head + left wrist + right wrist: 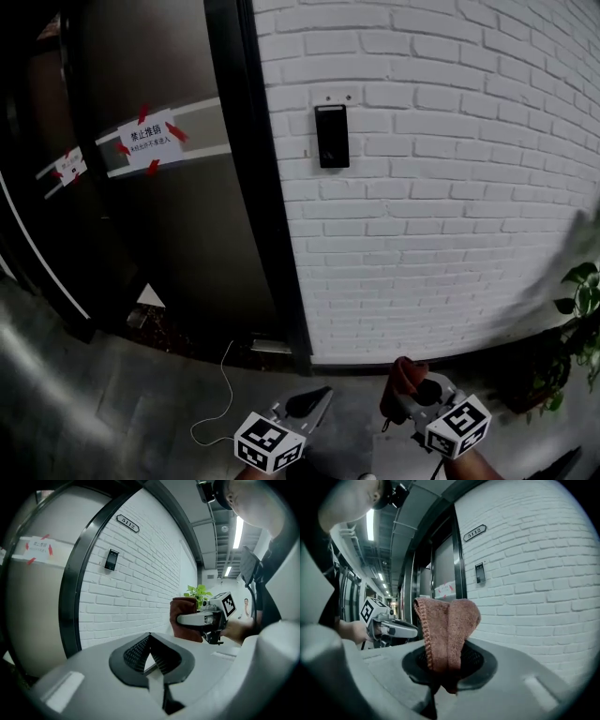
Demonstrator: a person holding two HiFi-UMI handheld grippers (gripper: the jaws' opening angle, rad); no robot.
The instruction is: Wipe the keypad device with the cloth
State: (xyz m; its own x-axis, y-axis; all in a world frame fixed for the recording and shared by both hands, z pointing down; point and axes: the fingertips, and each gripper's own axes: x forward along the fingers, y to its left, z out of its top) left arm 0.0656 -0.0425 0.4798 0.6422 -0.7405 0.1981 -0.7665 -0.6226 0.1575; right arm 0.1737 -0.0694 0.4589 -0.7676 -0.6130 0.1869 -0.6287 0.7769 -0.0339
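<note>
**Cloth pinched in the right hand-held gripper, keypad device untouched on the wall**

The right hand-held gripper (448, 662) is clamped on a reddish-brown knitted cloth (447, 625). The cloth is folded and stands up out of the jaws in two rounded lobes. The left hand-held gripper (150, 643) has its jaws pressed together at the tips, with nothing between them. In the head view both are low in the frame, well below the keypad device (332, 136). The left one is below and slightly left of it, and the right one with the cloth is below and to its right. Neither touches it.

The keypad device is a slim black upright panel fixed to a white-painted brick wall (450, 234). Above it and a little to its right, seen from the left gripper view, a small oval plate (128, 523) reads "5112".

Left of the keypad device, past a black frame, is a dark door (178, 244). It carries a white notice (149, 141) held by red tape at the corners. The notice is printed in Chinese characters too small to read with certainty. A second, similar notice (66, 167) sits further left.

Far below the keypad device, a thin white cable (221, 394) lies looped on the grey floor (84, 403). Low down and well to its right, a leafy green plant (581, 300) stands against the wall.
</note>
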